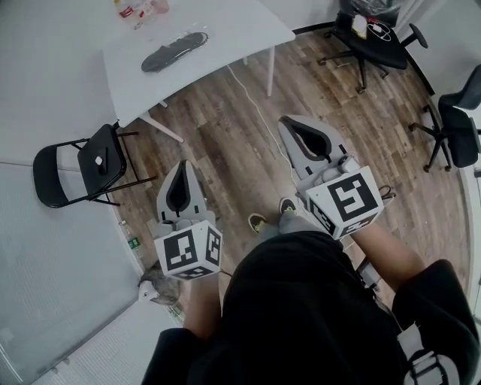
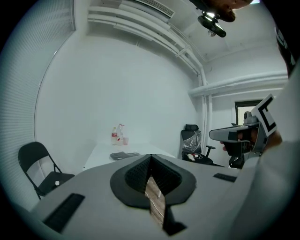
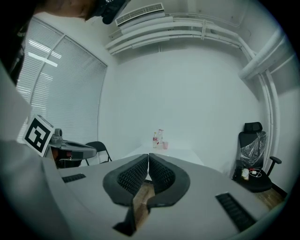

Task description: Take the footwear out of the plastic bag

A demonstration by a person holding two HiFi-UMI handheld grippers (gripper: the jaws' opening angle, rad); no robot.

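Note:
The footwear, a dark flat shoe in a clear plastic bag (image 1: 174, 51), lies on the white table (image 1: 225, 30) at the far side of the room; in the left gripper view the bagged shoe (image 2: 124, 154) shows small on the table top. My left gripper (image 1: 183, 164) and right gripper (image 1: 290, 122) are held over the wooden floor, well short of the table, both pointing towards it. Each is shut with nothing between its pads, as the left gripper (image 2: 150, 157) and right gripper (image 3: 148, 155) show in their own views.
Bottles and a cup (image 1: 139, 9) stand at the table's far end. A black folding chair (image 1: 83, 169) is at the left wall. Two office chairs (image 1: 368, 34) (image 1: 460, 124) stand at the right. A white cable (image 1: 255, 105) runs across the floor. The person's feet (image 1: 270, 216) are below.

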